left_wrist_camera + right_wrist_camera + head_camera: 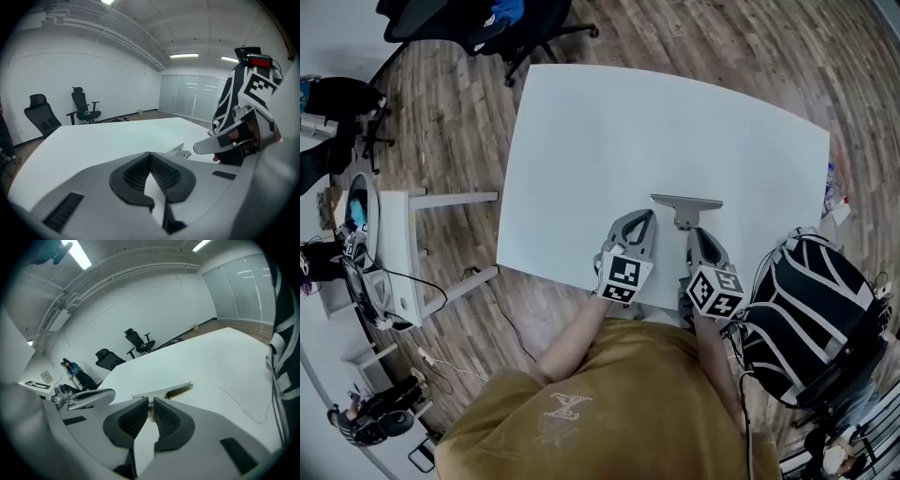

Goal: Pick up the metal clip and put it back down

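A white bench (pixel 675 122) stands on a wood-plank floor (pixel 459 122), and near its front edge lies the metal clip (pixel 685 201), a T-shaped piece with its long bar crosswise and its short stem pointing back toward the person. The right tongs (pixel 694 232) reach it from the near side: in the right gripper view the right tongs (pixel 150 401) stand narrow, their ribbed pads almost together, with the clip's stem in the thin gap between them and the bar of the metal clip (pixel 180 389) just beyond the tips, lying low on the bench top. The left tongs (pixel 649 217) sit just beside, to the left of the clip and not touching it; in the left gripper view the left tongs (pixel 150 154) are closed tip to tip on nothing, and the metal clip (pixel 180 151) shows past them to the right, in front of the right gripper's pale arm. A black-and-white striped backpack (pixel 811 309) rests off the bench's right corner, a small white side table (pixel 394 253) stands to the left, and two black office chairs (pixel 84 105) wait by the far wall
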The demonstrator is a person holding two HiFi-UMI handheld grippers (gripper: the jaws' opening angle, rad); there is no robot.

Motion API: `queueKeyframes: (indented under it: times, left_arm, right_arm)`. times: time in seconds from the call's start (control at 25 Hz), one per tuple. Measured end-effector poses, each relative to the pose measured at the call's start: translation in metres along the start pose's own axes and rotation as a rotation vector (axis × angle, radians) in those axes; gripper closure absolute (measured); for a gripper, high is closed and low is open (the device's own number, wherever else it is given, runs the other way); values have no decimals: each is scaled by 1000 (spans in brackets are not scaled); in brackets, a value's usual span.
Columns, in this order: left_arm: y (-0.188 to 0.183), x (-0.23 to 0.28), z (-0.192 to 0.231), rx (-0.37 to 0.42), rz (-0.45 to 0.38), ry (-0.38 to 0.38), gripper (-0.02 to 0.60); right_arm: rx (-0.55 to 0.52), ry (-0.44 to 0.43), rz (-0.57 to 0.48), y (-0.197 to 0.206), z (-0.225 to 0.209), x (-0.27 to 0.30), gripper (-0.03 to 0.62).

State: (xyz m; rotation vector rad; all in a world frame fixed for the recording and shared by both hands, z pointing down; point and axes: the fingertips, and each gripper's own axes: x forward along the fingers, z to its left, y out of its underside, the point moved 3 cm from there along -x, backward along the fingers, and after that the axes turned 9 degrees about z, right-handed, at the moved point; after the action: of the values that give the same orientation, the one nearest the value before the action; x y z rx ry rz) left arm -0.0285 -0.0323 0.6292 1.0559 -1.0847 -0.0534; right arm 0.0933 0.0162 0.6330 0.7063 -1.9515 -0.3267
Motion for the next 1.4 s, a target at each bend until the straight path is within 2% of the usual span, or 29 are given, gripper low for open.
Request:
queueKeyframes:
  times: [0.04, 0.16, 0.28, 0.48, 0.8, 1.04, 1.4]
  left_arm:
    - [2, 1, 0, 6, 8, -5, 575]
    - [3, 4, -3, 24, 17, -4, 575]
    - [5, 7, -4, 36, 23, -4, 575]
    - [9, 10, -4, 35, 43, 3, 575]
    - [11, 12, -7, 47, 49, 25, 575]
    - [14, 16, -9, 50, 56, 29, 575]
    - [17, 17, -5, 52, 71, 31, 575]
  right_arm:
    - [23, -24, 17, 3, 0, 2, 574]
    - [154, -128, 62, 10, -2, 9, 503]
    - [305, -187, 65, 12, -7, 14, 497]
    - [493, -255, 57, 9, -10, 24, 497]
    - [656, -316, 62, 6, -11, 32, 497]
    - [804, -402, 68, 11, -12, 39, 479]
    - [945, -412, 72, 8, -22, 49, 479]
